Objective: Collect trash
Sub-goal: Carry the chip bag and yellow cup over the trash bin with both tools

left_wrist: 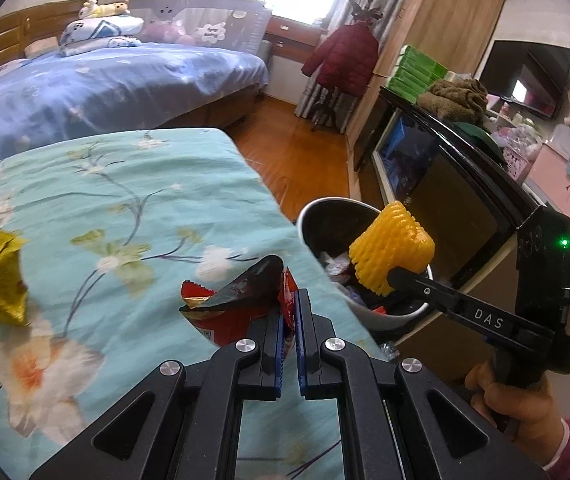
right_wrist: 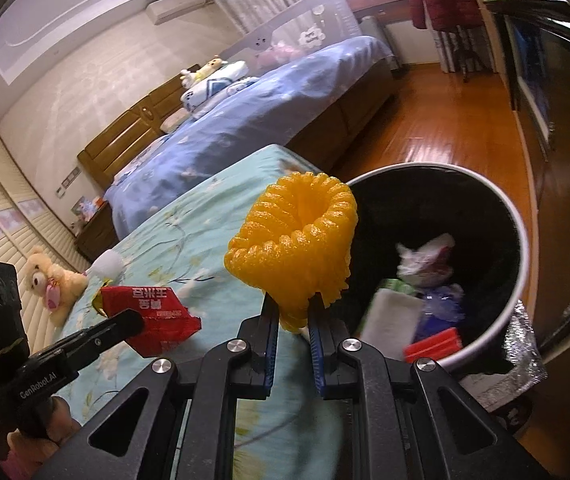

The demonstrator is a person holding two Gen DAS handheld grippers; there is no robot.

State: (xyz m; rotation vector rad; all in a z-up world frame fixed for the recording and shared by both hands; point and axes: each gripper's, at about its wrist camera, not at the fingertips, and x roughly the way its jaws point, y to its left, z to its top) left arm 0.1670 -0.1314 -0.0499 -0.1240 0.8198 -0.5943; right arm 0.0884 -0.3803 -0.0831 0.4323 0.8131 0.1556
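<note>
Trash mid-carry: yellow foam fruit net (right_wrist: pixel 293 240) pinched in right claw (right_wrist: pixel 294 320) at rim of round bin (right_wrist: pixel 521 240); red crinkled snack wrapper (left_wrist: pixel 237 304) clamped in shut left claw (left_wrist: pixel 290 312), over floral bedspread (left_wrist: pixel 125 200). Risk: light net springing wide, missing bin.

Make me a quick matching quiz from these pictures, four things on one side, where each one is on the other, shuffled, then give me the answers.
Things:
1. red snack wrapper
2. yellow foam net
3. gold wrapper
4. white packet

Places:
A. lying on the green flowered blanket
B. inside the trash bin
C. pinched in the left hand-held gripper
D. pinched in the right hand-held gripper

Pairs: 1-C, 2-D, 3-A, 4-B
</note>
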